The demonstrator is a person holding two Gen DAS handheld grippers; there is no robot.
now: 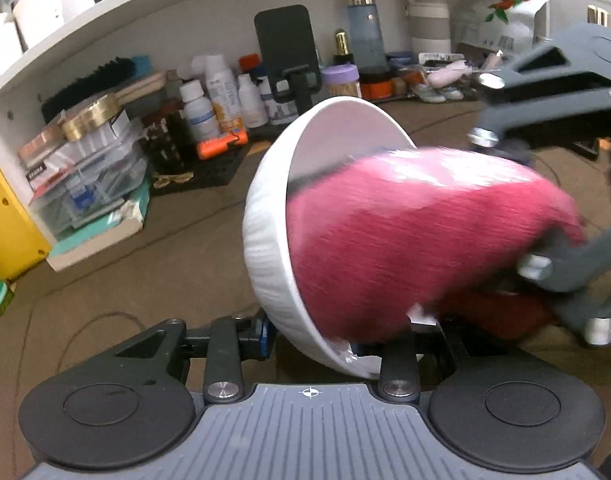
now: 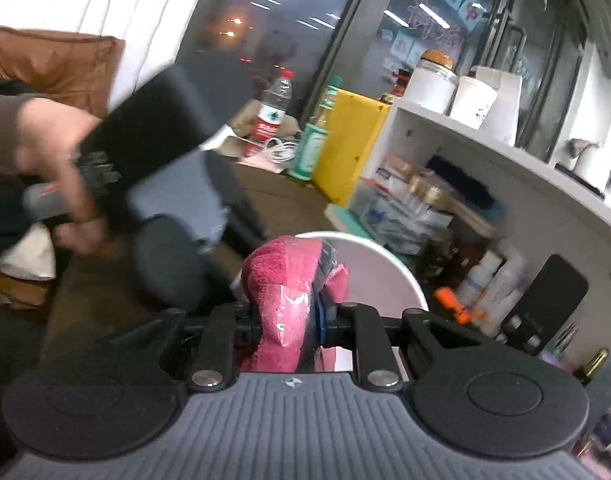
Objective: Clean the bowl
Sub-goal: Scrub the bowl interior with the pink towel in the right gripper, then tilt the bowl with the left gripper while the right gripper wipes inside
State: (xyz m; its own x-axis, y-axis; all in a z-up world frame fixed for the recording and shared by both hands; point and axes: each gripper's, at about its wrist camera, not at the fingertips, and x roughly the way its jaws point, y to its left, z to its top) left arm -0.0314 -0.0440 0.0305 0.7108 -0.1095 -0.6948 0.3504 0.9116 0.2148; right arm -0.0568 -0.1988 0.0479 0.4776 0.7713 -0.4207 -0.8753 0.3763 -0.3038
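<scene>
While my left gripper (image 1: 345, 340) clamps the tilted bowl's (image 1: 273, 216) near rim, my right gripper (image 2: 289, 320) pinches the cloth (image 1: 417, 232) inside it.

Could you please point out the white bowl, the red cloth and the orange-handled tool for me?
white bowl (image 1: 265, 248): left wrist view, ribbed outer wall.
red cloth (image 1: 405, 232): left wrist view, middle of the bunched fabric.
orange-handled tool (image 1: 221, 145): left wrist view, its orange handle.

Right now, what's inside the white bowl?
A red cloth, clamped in the right gripper, is pushed into the tilted white bowl. It covers most of the inner wall, so any dirt beneath can't be seen.
</scene>
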